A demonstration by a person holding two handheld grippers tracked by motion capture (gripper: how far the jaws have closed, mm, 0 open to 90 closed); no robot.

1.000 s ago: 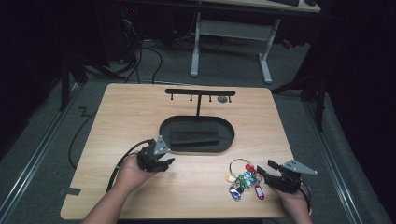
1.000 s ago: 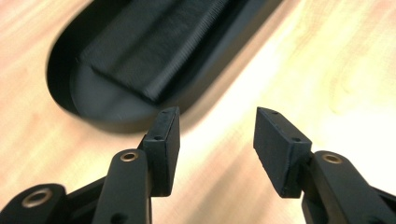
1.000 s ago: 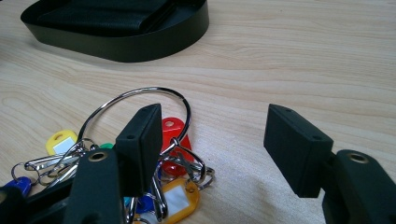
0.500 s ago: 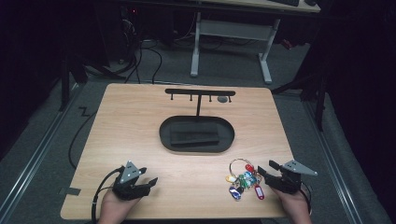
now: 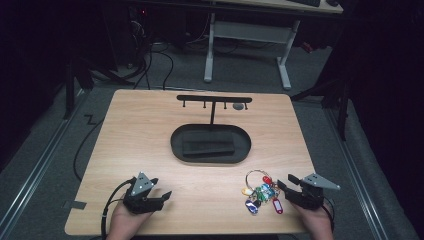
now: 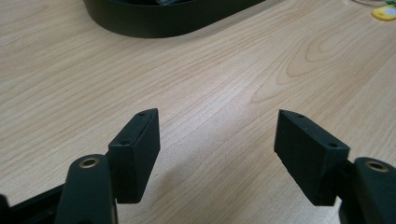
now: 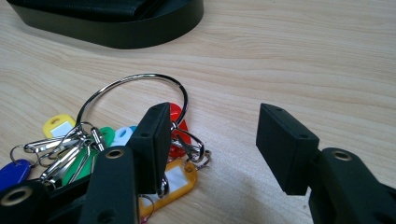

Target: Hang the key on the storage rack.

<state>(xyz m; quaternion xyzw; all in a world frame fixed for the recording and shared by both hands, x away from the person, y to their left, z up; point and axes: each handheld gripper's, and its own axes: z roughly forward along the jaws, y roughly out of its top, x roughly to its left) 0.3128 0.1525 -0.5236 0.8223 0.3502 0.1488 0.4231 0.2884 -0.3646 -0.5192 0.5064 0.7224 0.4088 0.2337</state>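
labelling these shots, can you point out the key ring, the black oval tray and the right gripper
key ring [image 7: 133, 79], right gripper view, top of its metal loop
black oval tray [image 5: 176, 141], high view, left rim
right gripper [image 5: 285, 181], high view, between its fingertips

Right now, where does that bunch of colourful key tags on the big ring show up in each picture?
High view: the key bunch lies near the table's front right, just left of the right tongs.
Left gripper view: one yellow tag peeks in at the top right corner.
Right gripper view: the bunch sits at lower left, partly behind the left jaw.
Shared landmark: the black oval tray.
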